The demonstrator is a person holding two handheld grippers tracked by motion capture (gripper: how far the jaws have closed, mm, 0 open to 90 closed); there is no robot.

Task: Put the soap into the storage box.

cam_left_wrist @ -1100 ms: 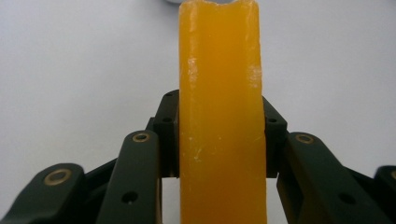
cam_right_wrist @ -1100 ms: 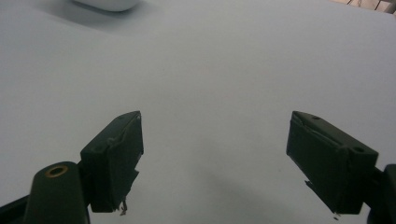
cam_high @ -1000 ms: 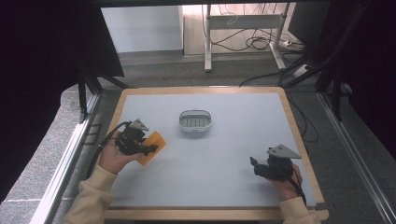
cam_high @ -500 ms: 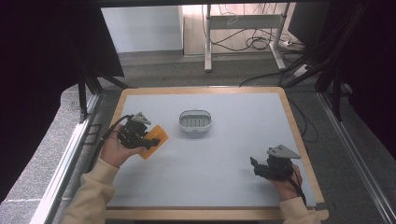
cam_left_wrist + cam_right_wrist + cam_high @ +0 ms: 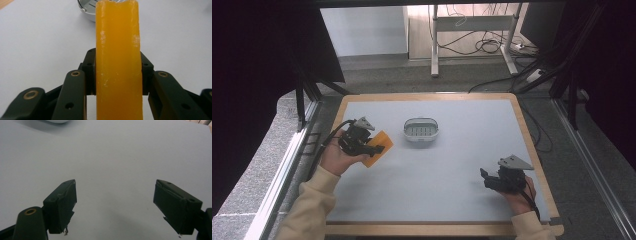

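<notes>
left hand-held gripper (image 5: 373, 148) with orange block (image 5: 378, 148) beside metal basket (image 5: 421, 129)

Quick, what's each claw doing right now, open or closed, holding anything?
Left claw: closed on the orange soap bar.
Right claw: open, holding nothing.

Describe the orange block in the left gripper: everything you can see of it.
The orange block is a flat, slab-like bar of bright amber, waxy-looking material with rounded edges and faint whitish scuffs. The left gripper is shut on it, black pads pressing its two broad faces. It juts forward past the jaws, pointing towards the small oval dish and apart from it. In the high view it sits over the table's left side; whether it touches the surface I cannot tell.
</notes>
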